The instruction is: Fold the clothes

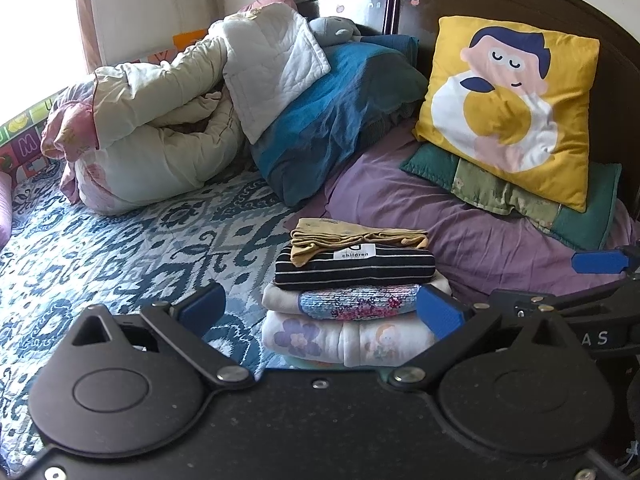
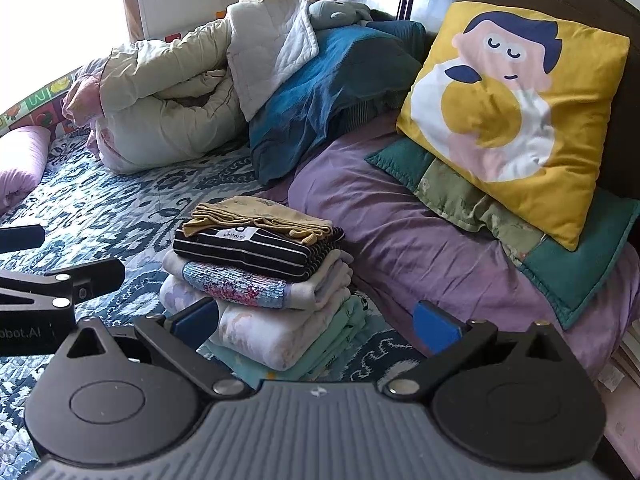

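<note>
A stack of folded clothes (image 1: 352, 300) sits on the blue patterned bedspread (image 1: 100, 248). A mustard garment (image 1: 356, 238) lies on top, then a black striped one (image 1: 352, 270), a knit one, and pale floral ones below. My left gripper (image 1: 320, 312) is open and empty, its blue pads either side of the stack's lower part, close in front of it. The stack also shows in the right wrist view (image 2: 260, 276). My right gripper (image 2: 316, 324) is open and empty, just in front of the stack's right side. The right gripper also shows at the right edge of the left wrist view (image 1: 596, 264).
A rumpled white quilt (image 1: 160, 128) and a blue blanket (image 1: 332, 120) lie at the bed's head. A yellow cartoon cushion (image 1: 508, 108) leans on the dark headboard (image 1: 480, 4) over a green pillow (image 1: 580, 216). A purple sheet (image 1: 460, 232) lies right of the stack.
</note>
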